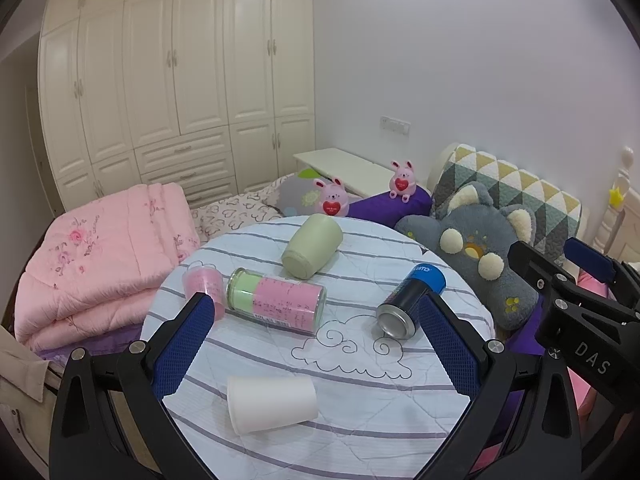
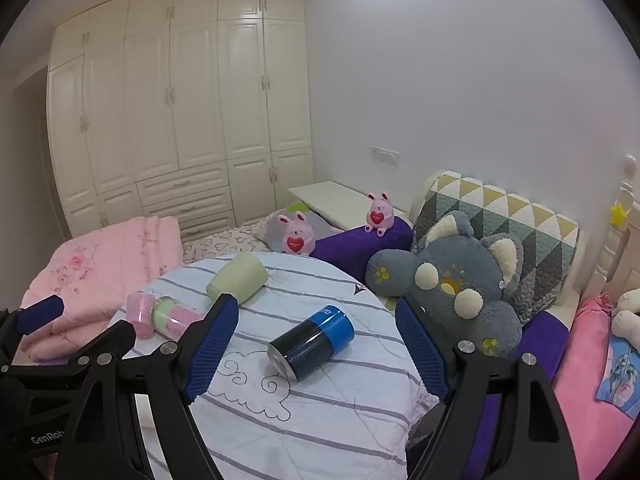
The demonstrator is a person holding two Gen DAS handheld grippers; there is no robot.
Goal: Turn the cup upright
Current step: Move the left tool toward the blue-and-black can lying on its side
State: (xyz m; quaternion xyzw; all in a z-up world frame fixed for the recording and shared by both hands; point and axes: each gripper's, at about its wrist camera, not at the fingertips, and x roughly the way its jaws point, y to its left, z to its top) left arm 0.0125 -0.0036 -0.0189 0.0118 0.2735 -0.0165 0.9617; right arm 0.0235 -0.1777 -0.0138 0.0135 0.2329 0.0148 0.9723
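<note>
A round table (image 1: 360, 420) covered with a white cloth striped in grey stands beside a bed, and five containers lie on it, every one tipped on its side. Nearest the left gripper (image 1: 316, 336) is a white cup (image 1: 272, 404), lying with its wider mouth end toward the left. Farther back lie a clear jar (image 1: 276, 300) with pink and green bands, a small pink cup (image 1: 204, 286) touching the jar's left end, a pale green cup (image 1: 312, 246) with its base facing the camera, and a dark can (image 1: 412, 300) with a blue top, its metal base facing forward. The left gripper hovers above the near part of the table with its blue-padded fingers spread wide and nothing between them; the white cup sits just below and between them. The right gripper (image 2: 316, 344) is also spread wide and empty, hanging over the right side of the table with the dark can framed between its fingers but not touched. Judging from this, the task has not begun: no cup stands upright, and nothing is gripped. Which cup is meant is unclear; the white one looks the likeliest first target for the left gripper. Around the table are a folded pink quilt (image 1: 104, 256), a grey plush toy (image 1: 476, 256) and two pink rabbit toys (image 1: 332, 202).
</note>
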